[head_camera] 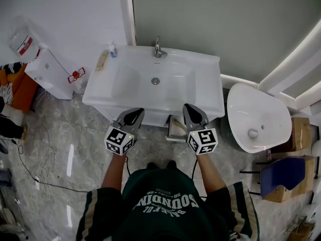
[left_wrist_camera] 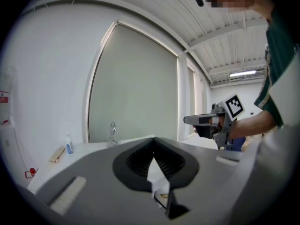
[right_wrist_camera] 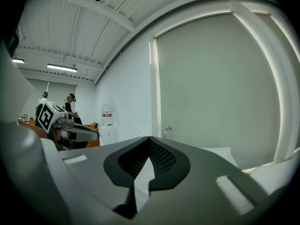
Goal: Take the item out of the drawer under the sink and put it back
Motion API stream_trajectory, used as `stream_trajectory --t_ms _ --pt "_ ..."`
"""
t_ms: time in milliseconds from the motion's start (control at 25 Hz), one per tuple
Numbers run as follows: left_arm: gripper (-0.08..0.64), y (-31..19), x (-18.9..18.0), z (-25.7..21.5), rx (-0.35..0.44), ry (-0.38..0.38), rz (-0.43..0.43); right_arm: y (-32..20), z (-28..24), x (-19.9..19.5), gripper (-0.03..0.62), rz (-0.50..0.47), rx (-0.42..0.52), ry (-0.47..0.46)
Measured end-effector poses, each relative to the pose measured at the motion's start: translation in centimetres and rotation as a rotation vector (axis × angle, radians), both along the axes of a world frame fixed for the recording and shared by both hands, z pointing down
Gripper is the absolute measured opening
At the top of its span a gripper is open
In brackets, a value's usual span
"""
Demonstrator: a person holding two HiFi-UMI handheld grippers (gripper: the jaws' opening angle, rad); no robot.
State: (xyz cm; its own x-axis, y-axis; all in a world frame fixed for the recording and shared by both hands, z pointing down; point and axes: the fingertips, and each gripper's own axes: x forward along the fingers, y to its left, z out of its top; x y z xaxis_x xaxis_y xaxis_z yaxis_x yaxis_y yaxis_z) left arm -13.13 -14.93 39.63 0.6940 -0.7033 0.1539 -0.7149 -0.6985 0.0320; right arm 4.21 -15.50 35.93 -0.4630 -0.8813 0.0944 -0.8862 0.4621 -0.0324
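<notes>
A white sink cabinet (head_camera: 205,97) with a chrome tap (head_camera: 158,48) stands in front of me in the head view. Below its front edge a small drawer (head_camera: 169,136) stands pulled out, with something beige (head_camera: 176,126) inside; what it is I cannot tell. My left gripper (head_camera: 134,114) hovers shut and empty at the cabinet's front, left of the drawer. My right gripper (head_camera: 193,113) is shut and empty too, just right of the drawer. Both grippers point level over the basin: the left gripper (left_wrist_camera: 153,143) sees the right gripper (left_wrist_camera: 206,121), and the right gripper (right_wrist_camera: 150,143) sees the left gripper (right_wrist_camera: 70,131).
A soap bottle (head_camera: 113,50) and a wooden piece (head_camera: 103,60) lie on the basin's back left corner. A white water dispenser (head_camera: 47,69) stands to the left, a white toilet (head_camera: 258,117) to the right. Cardboard boxes (head_camera: 300,134) and a blue chair (head_camera: 283,173) are at far right. A cable (head_camera: 30,169) runs over the floor.
</notes>
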Motion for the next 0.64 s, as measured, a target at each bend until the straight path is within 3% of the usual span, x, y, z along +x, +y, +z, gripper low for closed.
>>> stream_trajectory --t_ms 640 --pt "0.049 1.2 -0.2 0.7 -0.015 0.016 -0.006 1.3 0.4 -0.3 0.002 -0.010 -0.007 -0.005"
